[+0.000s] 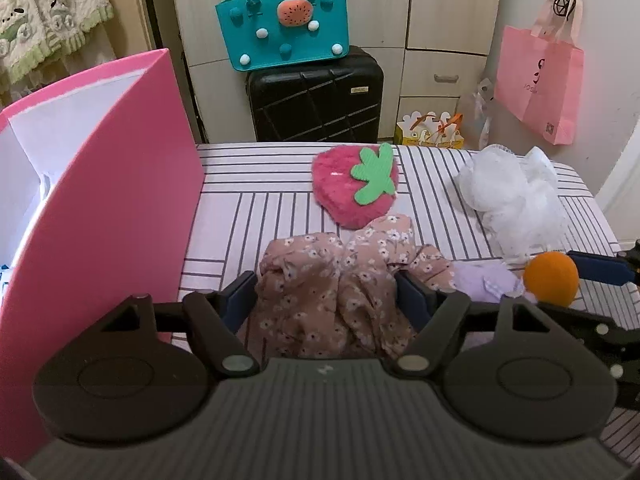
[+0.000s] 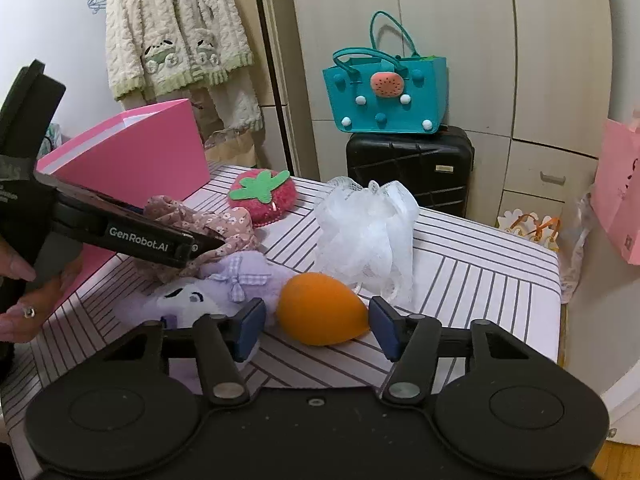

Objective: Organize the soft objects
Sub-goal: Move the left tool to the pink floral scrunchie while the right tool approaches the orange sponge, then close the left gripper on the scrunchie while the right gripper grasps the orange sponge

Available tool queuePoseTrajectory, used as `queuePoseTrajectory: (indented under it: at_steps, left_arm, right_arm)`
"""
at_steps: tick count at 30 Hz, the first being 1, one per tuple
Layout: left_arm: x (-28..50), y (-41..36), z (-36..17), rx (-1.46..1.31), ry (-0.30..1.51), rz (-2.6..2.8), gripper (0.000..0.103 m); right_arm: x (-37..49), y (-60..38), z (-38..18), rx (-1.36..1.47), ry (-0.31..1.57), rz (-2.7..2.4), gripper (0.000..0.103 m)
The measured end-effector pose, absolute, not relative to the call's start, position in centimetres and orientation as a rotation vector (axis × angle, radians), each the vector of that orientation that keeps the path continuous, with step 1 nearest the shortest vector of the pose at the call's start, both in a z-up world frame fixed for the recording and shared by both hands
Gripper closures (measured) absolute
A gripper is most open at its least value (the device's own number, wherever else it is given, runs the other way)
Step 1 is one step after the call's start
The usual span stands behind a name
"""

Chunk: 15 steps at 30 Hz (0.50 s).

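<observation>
Left claw (image 1: 326, 292) grips the floral cloth (image 1: 340, 280) bunched on the striped table (image 1: 256, 216) — beside the pink box (image 1: 100, 208). Right claw (image 2: 318, 326) wide, straddling the orange sponge (image 2: 320, 308) — not pinching it.

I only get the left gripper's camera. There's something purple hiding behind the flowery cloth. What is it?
Observer: A purple plush toy with a white face and a checked bow, lying on the striped table.
Child: Is the orange ball really round?
Observer: No. From the right camera the orange sponge is egg-shaped, its narrow end pointing right.
Child: Did the other gripper grab it?
Observer: Not yet. The right gripper is open, with one finger on each side of the sponge.
Child: Is my gripper touching the cloth?
Observer: Yes, the left gripper has its fingers in the floral cloth.
</observation>
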<state>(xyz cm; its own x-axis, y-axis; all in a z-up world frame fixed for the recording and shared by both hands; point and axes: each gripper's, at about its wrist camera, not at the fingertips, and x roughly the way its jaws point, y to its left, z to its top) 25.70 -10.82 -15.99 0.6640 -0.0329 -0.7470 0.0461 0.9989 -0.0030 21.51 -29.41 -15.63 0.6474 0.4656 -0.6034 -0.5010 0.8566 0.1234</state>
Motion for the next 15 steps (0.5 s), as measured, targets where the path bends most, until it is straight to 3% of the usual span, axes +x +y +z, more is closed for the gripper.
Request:
queuePoseTrajectory:
  at_steps: [6,15]
  left_arm:
    - [25.5,-11.0,-15.9,-0.010,0.842,-0.078,0.054]
    - [25.4,-10.9,-16.0,-0.018,0.854,-0.070,0.051]
  right_arm:
    - [21.4,-29.8,-15.8,-0.038,0.675,0.523,0.051]
    - [20.0,-29.9,-15.9,-0.031,0.659,0.494,0.052]
